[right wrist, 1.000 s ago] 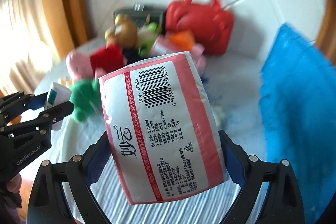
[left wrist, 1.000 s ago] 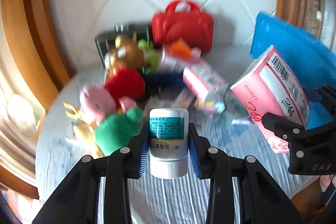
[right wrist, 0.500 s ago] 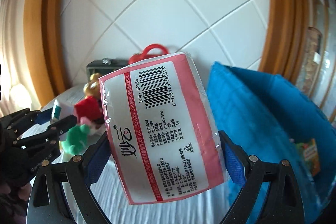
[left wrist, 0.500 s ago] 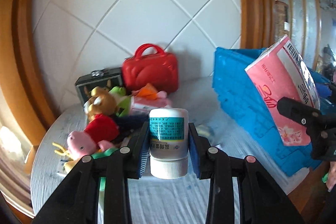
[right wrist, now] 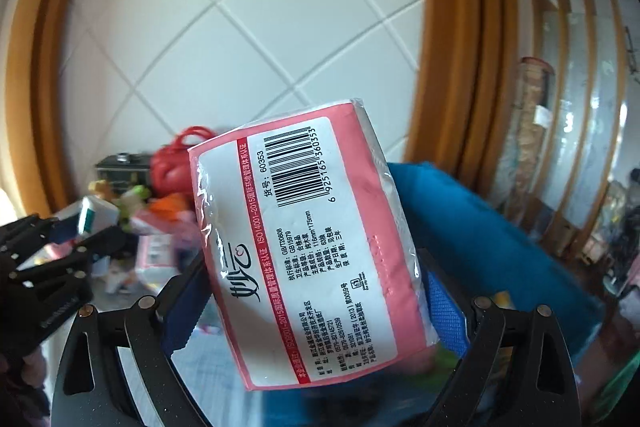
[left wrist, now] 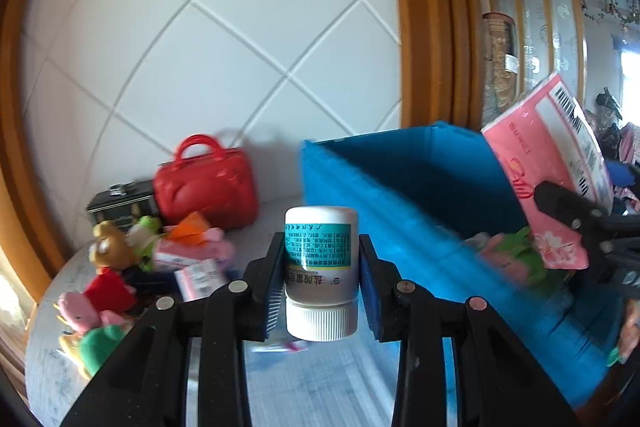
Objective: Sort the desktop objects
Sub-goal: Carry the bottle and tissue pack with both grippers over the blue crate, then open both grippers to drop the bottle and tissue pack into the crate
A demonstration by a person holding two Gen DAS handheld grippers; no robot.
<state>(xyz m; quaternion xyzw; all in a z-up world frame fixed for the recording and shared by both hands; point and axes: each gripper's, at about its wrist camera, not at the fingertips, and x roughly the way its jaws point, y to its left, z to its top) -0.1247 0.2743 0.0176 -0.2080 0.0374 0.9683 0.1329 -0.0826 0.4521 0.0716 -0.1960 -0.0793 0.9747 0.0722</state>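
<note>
Blue-padded, your left gripper (left wrist: 322,277) is clamping the medicine bottle (left wrist: 321,269) at frame centre while your right gripper (right wrist: 316,301) is gripping the pink tissue pack (right wrist: 308,251), both apparently heading for the blue bin (left wrist: 404,183) at right.

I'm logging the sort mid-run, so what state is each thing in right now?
Left claw: shut on the medicine bottle.
Medicine bottle: held, cap toward the camera.
Right claw: shut on the tissue pack.
Tissue pack: held, tilted, barcode side facing the camera.
Blue bin: open, a few items inside.
Red handbag: upright, closed.
Plush toys: heaped on the table.
</note>
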